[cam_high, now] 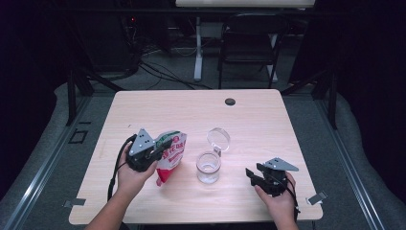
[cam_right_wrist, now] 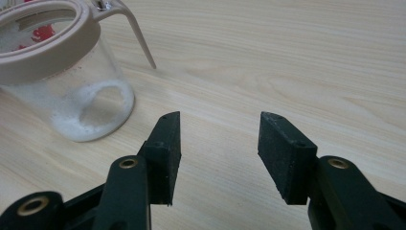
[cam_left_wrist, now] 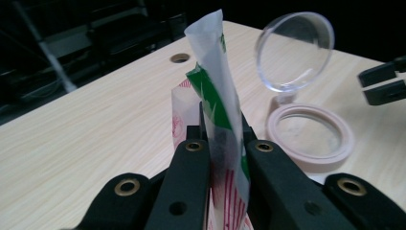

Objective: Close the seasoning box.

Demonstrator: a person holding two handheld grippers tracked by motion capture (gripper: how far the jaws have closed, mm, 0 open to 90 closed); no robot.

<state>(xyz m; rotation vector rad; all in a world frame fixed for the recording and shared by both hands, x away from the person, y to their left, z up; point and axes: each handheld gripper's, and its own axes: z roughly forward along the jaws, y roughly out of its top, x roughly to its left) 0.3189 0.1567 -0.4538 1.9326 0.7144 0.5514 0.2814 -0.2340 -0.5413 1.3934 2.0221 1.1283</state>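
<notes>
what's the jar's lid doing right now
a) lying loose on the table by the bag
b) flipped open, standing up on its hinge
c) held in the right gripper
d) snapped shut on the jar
b: the clear lid stands up from the rim of the jar, leaving the mouth open, while the right gripper is open and empty.

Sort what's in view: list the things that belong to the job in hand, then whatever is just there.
In the job:
- left gripper, shut on the red and white bag
- glass jar, its hinged lid flipped open
- right gripper, open beside the jar

Just there:
- folding chair beyond the table
- cables on the floor
</notes>
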